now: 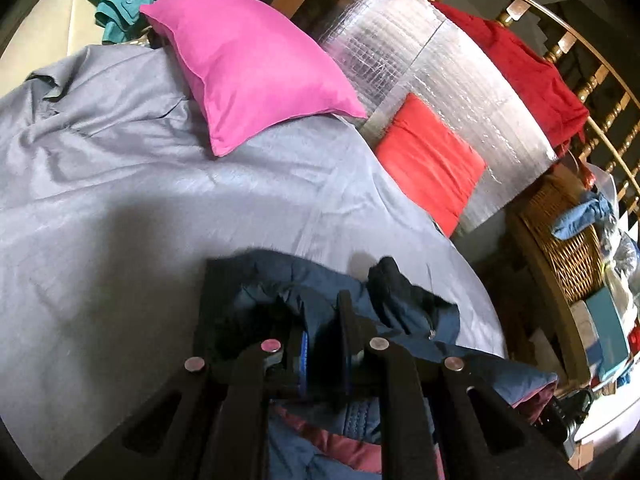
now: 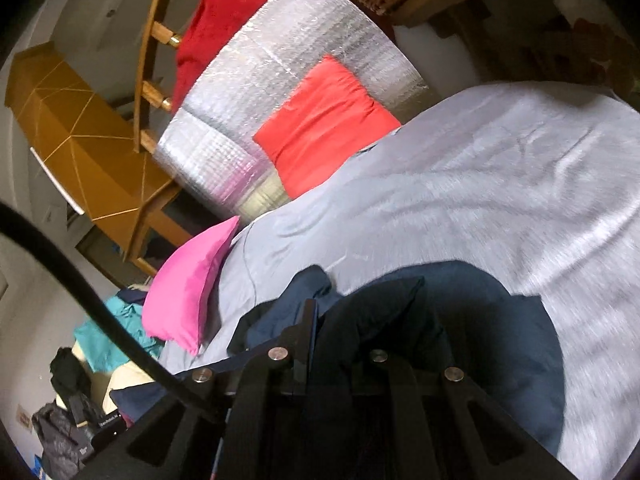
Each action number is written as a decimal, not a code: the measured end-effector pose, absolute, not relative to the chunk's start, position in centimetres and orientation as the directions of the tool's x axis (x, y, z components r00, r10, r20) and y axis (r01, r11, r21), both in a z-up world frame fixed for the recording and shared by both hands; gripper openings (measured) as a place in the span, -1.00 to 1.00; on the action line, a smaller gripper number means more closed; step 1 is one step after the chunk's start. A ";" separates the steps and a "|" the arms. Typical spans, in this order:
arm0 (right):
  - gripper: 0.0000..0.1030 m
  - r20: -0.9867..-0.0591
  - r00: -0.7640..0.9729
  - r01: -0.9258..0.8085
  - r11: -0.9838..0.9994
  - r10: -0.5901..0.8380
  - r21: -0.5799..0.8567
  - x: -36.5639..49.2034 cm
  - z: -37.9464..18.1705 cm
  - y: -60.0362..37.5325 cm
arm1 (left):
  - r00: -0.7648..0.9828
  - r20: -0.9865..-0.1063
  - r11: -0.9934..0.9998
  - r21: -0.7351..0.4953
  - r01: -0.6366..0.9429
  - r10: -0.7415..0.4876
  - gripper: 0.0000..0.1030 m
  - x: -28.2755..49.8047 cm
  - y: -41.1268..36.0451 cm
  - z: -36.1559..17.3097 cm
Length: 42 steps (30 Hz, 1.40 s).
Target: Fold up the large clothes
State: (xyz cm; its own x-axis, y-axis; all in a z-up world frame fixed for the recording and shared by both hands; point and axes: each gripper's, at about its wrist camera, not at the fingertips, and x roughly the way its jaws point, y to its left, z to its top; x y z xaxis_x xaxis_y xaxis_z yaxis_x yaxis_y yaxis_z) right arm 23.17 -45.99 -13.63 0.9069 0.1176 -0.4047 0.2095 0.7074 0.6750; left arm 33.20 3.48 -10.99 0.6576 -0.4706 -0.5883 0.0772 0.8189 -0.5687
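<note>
Jacket point(image 1: 320, 292), dark blue with maroon lining, bunched at near edge of grey bedsheet point(image 1: 120, 184). Left gripper point(image 1: 320, 320) clamped on jacket fabric. Right gripper point(image 2: 320, 320) also pinched tight on dark jacket cloth. Pink pillow point(image 1: 248, 68) and red cushion point(image 1: 428, 160) further up bed, against silver foil sheet point(image 1: 460, 92).

The left gripper point(image 1: 326, 312) angles downward, jaws clamped on dark blue cloth. The right gripper point(image 2: 340, 320) tilts down less steeply, rolled sideways, jaws closed on the same cloth.
</note>
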 end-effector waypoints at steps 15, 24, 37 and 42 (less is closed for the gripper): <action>0.47 -0.328 0.917 0.170 0.520 0.228 0.837 26.4 -15.6 -49.3 | 0.711 -0.455 0.647 -0.763 0.000 -0.536 0.78 36.2 4.7 -11.3; 0.50 -0.240 0.965 0.123 0.619 0.109 0.776 21.9 -11.0 -48.4 | 0.739 -0.478 0.699 -0.715 -0.013 -0.475 0.80 34.1 5.4 -9.6; 0.03 -0.576 0.794 0.091 0.899 0.194 0.428 29.0 -9.5 -35.9 | 0.643 -0.761 0.920 -0.309 -0.240 -0.088 0.80 33.4 3.5 -12.1; 0.03 -0.748 0.657 0.137 0.962 0.091 0.237 35.9 -12.0 -31.4 | 0.605 -0.794 0.947 -0.233 -0.220 -0.054 0.80 34.2 3.1 -13.1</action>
State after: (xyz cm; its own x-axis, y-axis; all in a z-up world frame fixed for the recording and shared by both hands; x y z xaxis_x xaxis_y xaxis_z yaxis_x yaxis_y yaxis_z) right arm 35.94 -31.45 -12.02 0.6574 0.0906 -0.7481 0.1373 0.9617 0.2371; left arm 34.20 3.13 -13.07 0.6052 -0.0543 -0.7942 -0.2203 0.9473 -0.2327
